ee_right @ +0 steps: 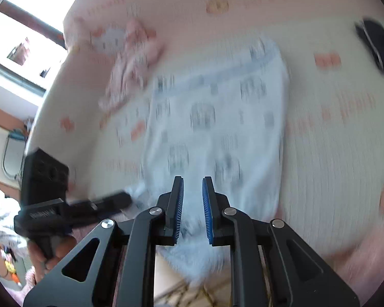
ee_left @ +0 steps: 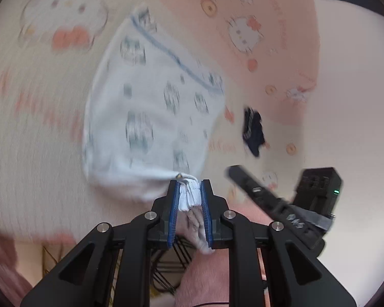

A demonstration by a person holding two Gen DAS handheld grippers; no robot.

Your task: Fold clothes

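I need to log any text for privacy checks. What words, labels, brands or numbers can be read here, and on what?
Raised lettering on the other black handheld claw body: blurred, unreadable.
Pink script on the pale cartoon-cat bedsheet: blurred, unreadable.
Grey prints on the light blue patterned garment: pictures, no legible text.
Nothing else carries writing.

I see a bed (ee_right: 332,153) with a cream-and-pink cartoon-cat sheet (ee_left: 38,133) filling both views. Bright window (ee_right: 25,41) top left in right wrist view, daylight. Orange wall (ee_right: 2,120) below it.
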